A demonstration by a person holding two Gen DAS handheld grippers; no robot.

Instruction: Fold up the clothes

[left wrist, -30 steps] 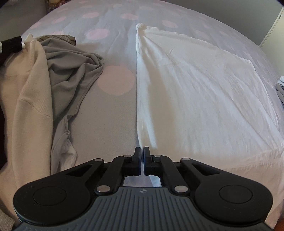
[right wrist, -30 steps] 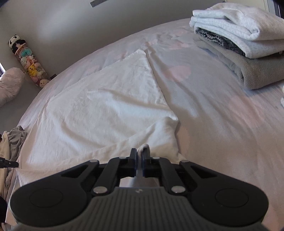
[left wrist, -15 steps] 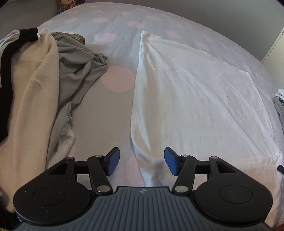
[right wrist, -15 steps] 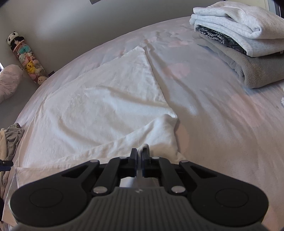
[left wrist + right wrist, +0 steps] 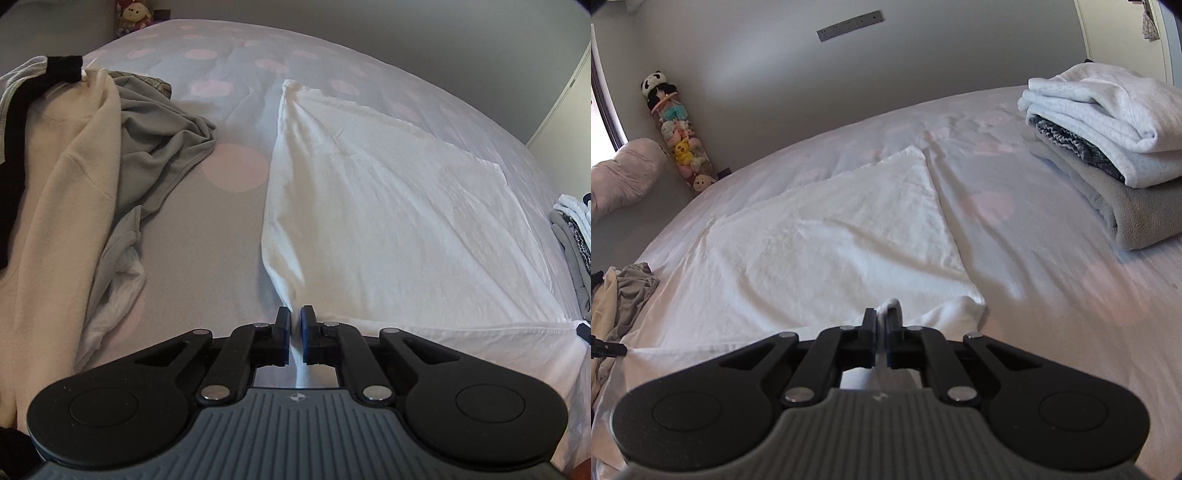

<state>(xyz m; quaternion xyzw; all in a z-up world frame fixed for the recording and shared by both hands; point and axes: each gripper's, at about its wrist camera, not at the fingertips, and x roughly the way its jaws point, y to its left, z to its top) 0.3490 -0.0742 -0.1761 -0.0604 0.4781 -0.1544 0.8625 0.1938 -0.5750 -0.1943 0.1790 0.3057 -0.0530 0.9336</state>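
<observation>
No writing is legible. The white garment (image 5: 388,221) lies flat and creased on the polka-dot bedspread (image 5: 229,177), ahead of both grippers. The left gripper (image 5: 294,317) pinches its near-left corner; the right gripper (image 5: 882,317) pinches its near-right corner, with folded clothes (image 5: 1108,147) stacked far to the right.
</observation>
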